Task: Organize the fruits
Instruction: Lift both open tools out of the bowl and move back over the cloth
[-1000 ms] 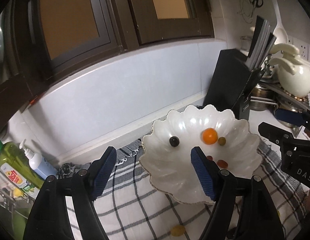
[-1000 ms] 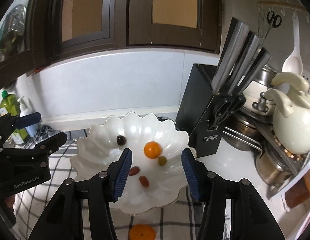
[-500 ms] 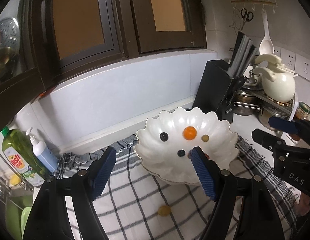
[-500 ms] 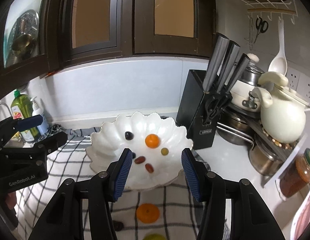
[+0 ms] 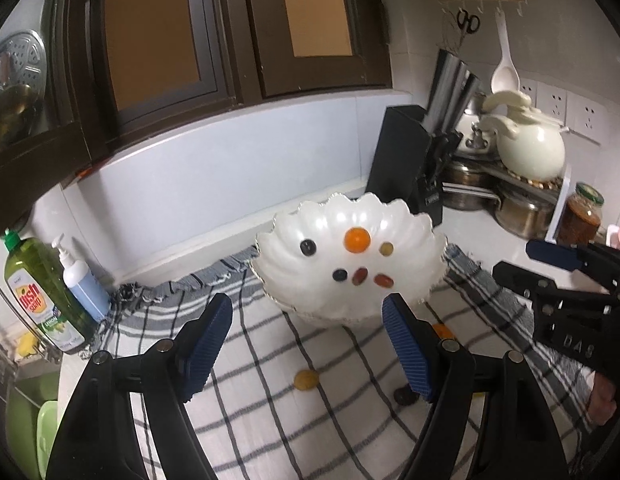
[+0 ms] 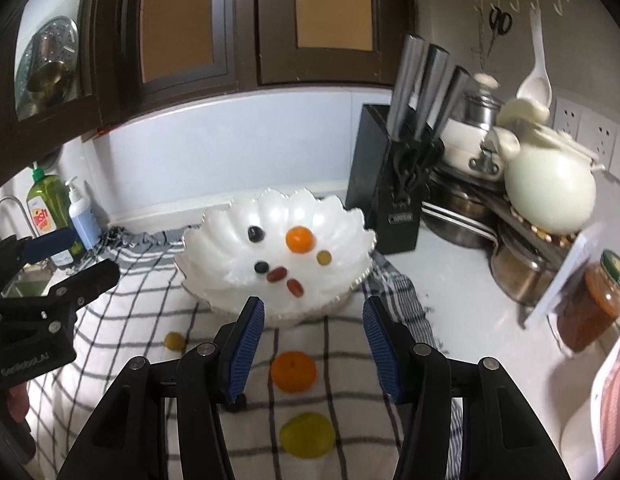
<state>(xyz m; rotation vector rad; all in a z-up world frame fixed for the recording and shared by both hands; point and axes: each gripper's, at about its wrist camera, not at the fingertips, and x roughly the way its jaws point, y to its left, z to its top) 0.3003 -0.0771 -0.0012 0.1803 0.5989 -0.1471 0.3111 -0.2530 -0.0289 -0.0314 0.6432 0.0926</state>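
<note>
Left wrist view hides part of a small dark fruit point(image 5: 404, 397) behind the blue ridged pad of the left gripper point(image 5: 306, 346), and only a sliver of an orange fruit point(image 5: 442, 330) peeks out there. The left gripper's jaws are spread wide with nothing between them. The right gripper point(image 6: 312, 344) is spread apart too and holds nothing. The white shiny bowl with a wavy, shell-like rim point(image 6: 214, 236) sits on a soft grey-and-white checked cloth point(image 6: 142, 320). Inside it lie a round orange fruit point(image 6: 299, 239), two dark round ones, two reddish oval ones and a small green one. On the cloth near the bowl lie a flat orange tangerine point(image 6: 293, 371), a smooth yellow-green fruit point(image 6: 307, 434) and a small yellow one point(image 6: 174, 341).
</note>
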